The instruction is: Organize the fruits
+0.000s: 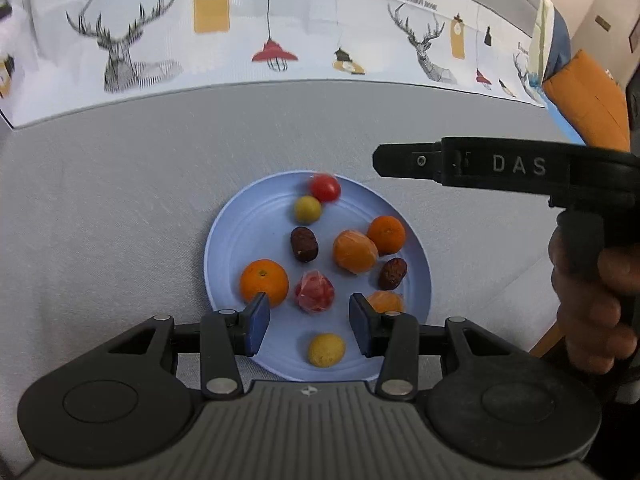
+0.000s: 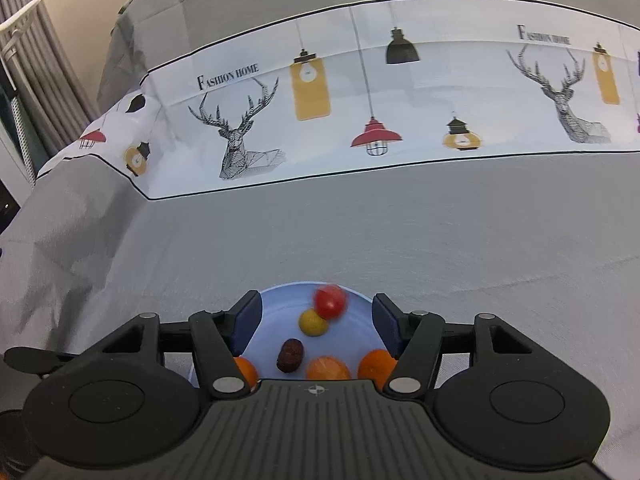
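Grey tablecloth with a deer-and-lamp band, curtain at left. Fruits on blue plate. Left gripper and right gripper both parted, empty, above the plate.

Black left gripper, blue pads, silver screws, ribbed grey body
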